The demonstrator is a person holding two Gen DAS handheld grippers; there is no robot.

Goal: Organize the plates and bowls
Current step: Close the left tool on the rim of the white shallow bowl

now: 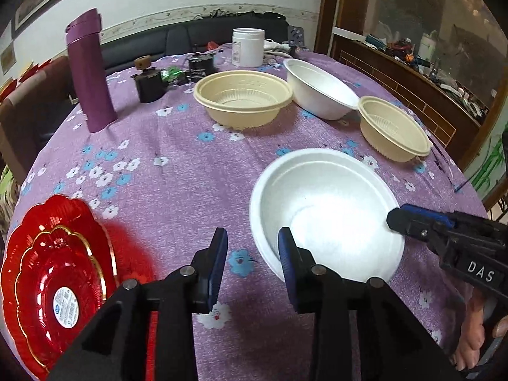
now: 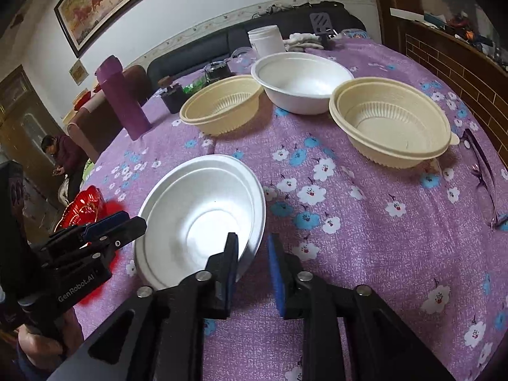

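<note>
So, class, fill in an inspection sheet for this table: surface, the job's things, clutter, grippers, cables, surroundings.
Surface: purple floral tablecloth, covering the table.
Job's things: near white bowl sits apart from far white bowl; two cream ribbed bowls; stacked red plates at the table edge.
Clutter: purple flask, white jar, dark small containers, glasses.
Grippers: left gripper and right gripper, jaws open; each straddles the near bowl's rim, pads not pressing.
Cables: nothing seen.
Surroundings: dark sofa, framed painting, wooden cabinet, a seated person.
</note>
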